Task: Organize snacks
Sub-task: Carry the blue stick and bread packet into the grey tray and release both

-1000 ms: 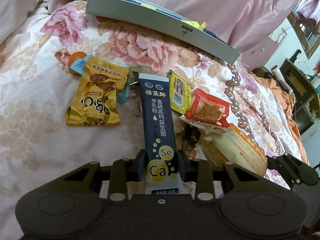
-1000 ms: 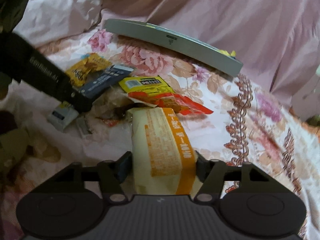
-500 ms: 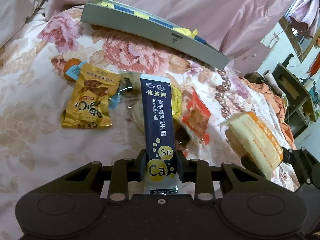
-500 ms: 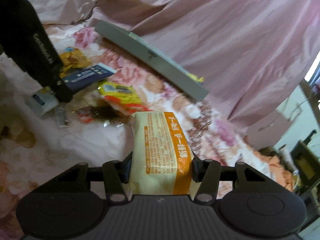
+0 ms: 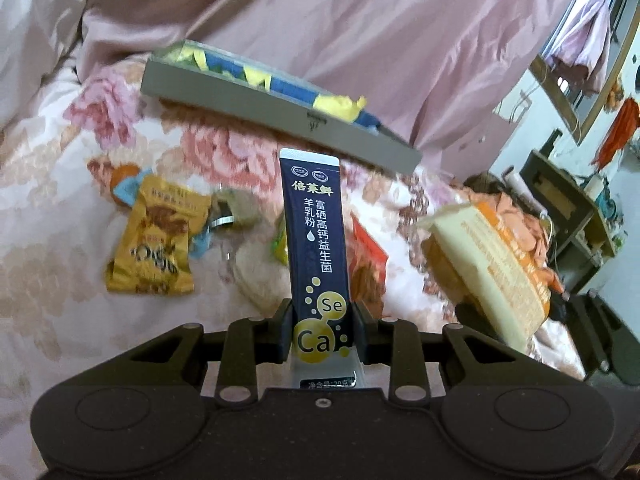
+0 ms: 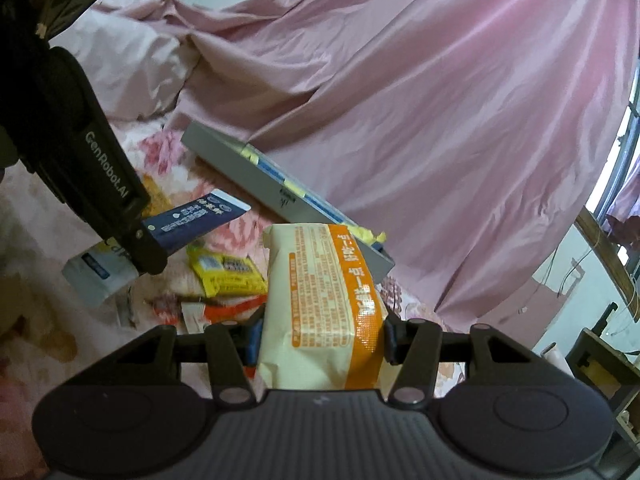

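left fingers [image 5: 322, 330]: clamped on navy sachet [image 5: 316, 236], long axis straight ahead | right fingers [image 6: 320, 338]: gripping cream-orange packet [image 6: 320, 308] | grey tray [image 5: 256, 112] on bed, beyond both sets of fingertips; left looks nearer | loose snacks [image 5: 154, 240] below-left

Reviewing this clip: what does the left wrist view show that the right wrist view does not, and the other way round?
Only the left wrist view: a gold snack packet lying on the floral bedspread, and furniture at the right edge. Only the right wrist view: a yellow packet and a white sachet on the bed. Both: the left gripper shut on the dark blue stick sachet, the right gripper shut on the cream-and-orange packet, and the grey tray already holding snacks.
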`<state>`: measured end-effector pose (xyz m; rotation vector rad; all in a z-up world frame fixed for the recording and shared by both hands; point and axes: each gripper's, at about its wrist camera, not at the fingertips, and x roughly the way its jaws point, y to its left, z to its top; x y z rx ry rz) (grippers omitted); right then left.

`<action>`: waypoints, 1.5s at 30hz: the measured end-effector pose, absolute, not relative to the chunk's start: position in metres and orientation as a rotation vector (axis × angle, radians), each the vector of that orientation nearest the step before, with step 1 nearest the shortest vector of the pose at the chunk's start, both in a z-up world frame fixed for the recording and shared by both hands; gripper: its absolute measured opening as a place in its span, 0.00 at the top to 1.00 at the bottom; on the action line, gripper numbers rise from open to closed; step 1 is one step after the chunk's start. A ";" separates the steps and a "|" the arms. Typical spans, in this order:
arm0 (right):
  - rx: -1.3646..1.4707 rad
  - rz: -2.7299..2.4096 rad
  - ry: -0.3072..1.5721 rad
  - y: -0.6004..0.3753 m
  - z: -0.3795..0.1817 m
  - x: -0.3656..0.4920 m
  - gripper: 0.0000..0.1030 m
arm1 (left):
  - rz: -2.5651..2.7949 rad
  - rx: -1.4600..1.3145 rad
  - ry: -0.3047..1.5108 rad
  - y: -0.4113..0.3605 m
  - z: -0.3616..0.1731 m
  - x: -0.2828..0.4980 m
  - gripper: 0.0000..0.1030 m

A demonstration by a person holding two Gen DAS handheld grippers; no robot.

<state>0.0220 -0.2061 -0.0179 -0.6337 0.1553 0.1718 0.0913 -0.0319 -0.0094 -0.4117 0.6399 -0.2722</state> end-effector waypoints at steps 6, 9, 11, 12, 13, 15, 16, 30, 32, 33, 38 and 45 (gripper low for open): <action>-0.619 0.186 0.123 -0.206 -0.012 0.025 0.44 | -0.245 -0.439 0.579 -0.020 0.011 0.102 0.69; -0.564 0.209 0.125 -0.207 0.001 0.032 0.44 | -0.224 -0.458 0.536 -0.010 0.027 0.114 0.69; -0.544 0.223 0.116 -0.203 0.010 0.041 0.44 | -0.205 -0.469 0.502 -0.001 0.038 0.124 0.69; -0.537 0.230 0.108 -0.201 0.013 0.044 0.44 | -0.198 -0.471 0.487 0.003 0.043 0.129 0.69; -0.530 0.241 0.095 -0.196 0.018 0.052 0.44 | -0.191 -0.469 0.474 0.007 0.049 0.135 0.69; -0.511 0.260 0.080 -0.186 0.026 0.067 0.44 | -0.176 -0.456 0.445 0.015 0.060 0.149 0.69; -0.495 0.271 0.074 -0.180 0.031 0.076 0.44 | -0.169 -0.451 0.432 0.021 0.065 0.155 0.69; -0.422 0.359 0.083 -0.110 0.058 0.232 0.44 | -0.078 -0.443 0.405 0.081 0.077 0.279 0.69; -0.412 0.357 0.110 -0.107 0.054 0.248 0.44 | -0.077 -0.431 0.423 0.083 0.072 0.293 0.69; -0.400 0.358 0.126 -0.106 0.052 0.256 0.44 | -0.079 -0.422 0.431 0.083 0.069 0.298 0.69; -0.343 0.367 0.236 -0.108 0.038 0.288 0.44 | -0.084 -0.391 0.481 0.081 0.055 0.318 0.69; -0.246 0.364 0.317 -0.117 0.030 0.305 0.43 | -0.070 -0.396 0.534 0.078 0.041 0.327 0.68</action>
